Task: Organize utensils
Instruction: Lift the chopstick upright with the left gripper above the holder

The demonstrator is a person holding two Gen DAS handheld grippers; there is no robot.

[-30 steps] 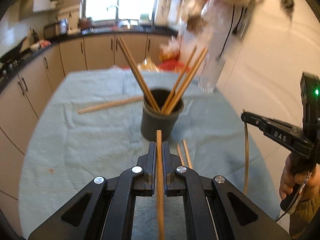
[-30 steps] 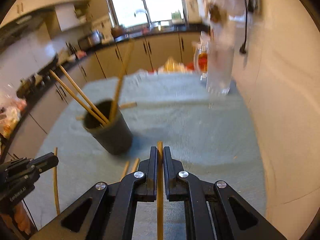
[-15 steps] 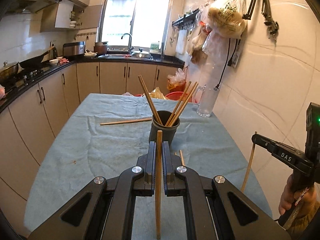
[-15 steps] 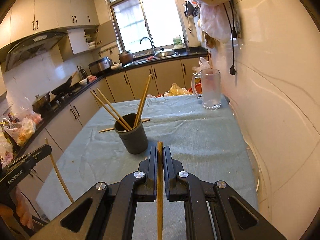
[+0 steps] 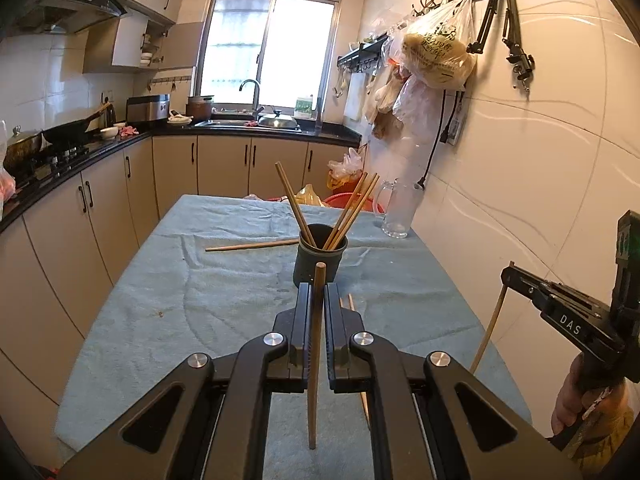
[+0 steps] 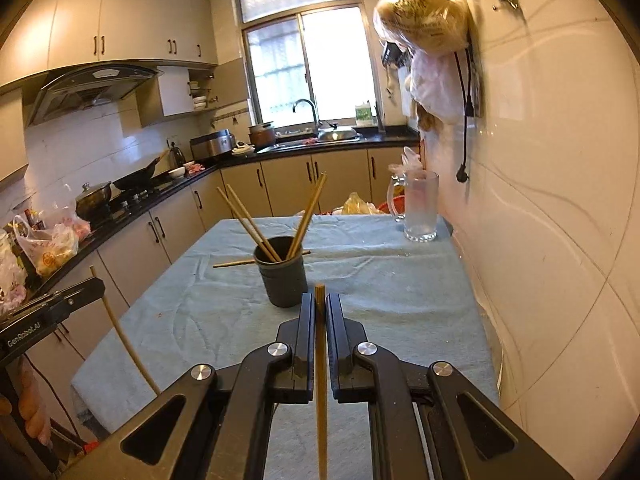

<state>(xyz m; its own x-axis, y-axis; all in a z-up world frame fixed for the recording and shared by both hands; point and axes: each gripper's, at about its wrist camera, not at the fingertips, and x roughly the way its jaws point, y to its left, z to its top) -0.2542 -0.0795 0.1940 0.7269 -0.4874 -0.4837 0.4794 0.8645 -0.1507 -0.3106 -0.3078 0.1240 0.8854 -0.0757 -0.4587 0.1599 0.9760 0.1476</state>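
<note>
The dark holder [image 5: 319,258] stands mid-table on the blue cloth [image 5: 168,312] with several chopsticks leaning in it — one loose chopstick [image 5: 252,246] lies behind it. The glass mug [image 6: 419,206] at the far right corner looks empty. The left gripper [image 5: 316,300] clenches one chopstick [image 5: 315,360]; the right gripper [image 6: 320,308] clenches another chopstick [image 6: 321,380].

— What couldn't you make out?
— My right chopstick [image 6: 321,380] ran off the bottom edge, so its lower end was cut off. The chopsticks' lower ends were hidden inside the dark cup [image 6: 282,272].
— Anything else?
— Two chopsticks on the cloth [image 5: 346,304] lay mostly behind my left gripper [image 5: 316,300].
</note>
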